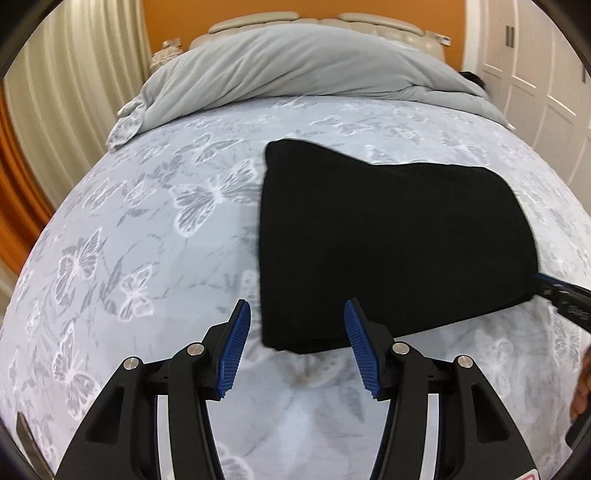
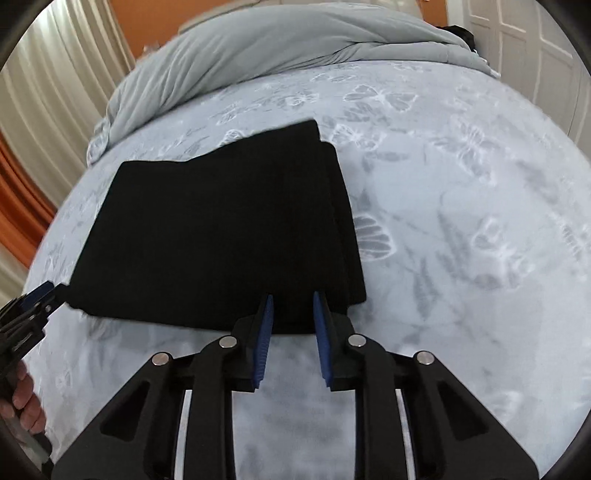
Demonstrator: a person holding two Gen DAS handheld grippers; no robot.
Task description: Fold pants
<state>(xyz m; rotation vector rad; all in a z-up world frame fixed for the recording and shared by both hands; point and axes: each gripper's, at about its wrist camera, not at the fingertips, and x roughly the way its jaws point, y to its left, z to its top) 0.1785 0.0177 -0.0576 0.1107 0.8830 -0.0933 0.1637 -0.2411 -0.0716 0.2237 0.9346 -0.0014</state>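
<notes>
The bed (image 1: 147, 229) fills both views, covered by a pale blue sheet printed with white and grey butterflies. Along its head edge lies a bunched grey duvet (image 1: 280, 70), with a padded headboard (image 1: 255, 20) behind it against an orange wall. Cream curtains (image 1: 74, 74) hang off the bed's left side, and white panelled wardrobe doors (image 1: 535, 66) stand off its right side.

The black pants (image 1: 388, 243) lie folded into a thick, roughly rectangular stack on the sheet, in the middle of the bed toward its foot edge. The stacked layers show along the right side of the pile in the right wrist view.

The left claw (image 1: 297, 317) stands with its blue pads well apart at the near left corner of the pants. The corner of the cloth sits between the fingers, but neither pad presses on it. A hand (image 2: 22, 395) grips this tool's handle at the edge of the right wrist view.

The right claw (image 2: 293, 308) is at the near right corner of the pants, its pads only a narrow gap apart. The near edge of the cloth runs between them; a sliver of black shows beside each pad, so they do not appear to pinch it.
</notes>
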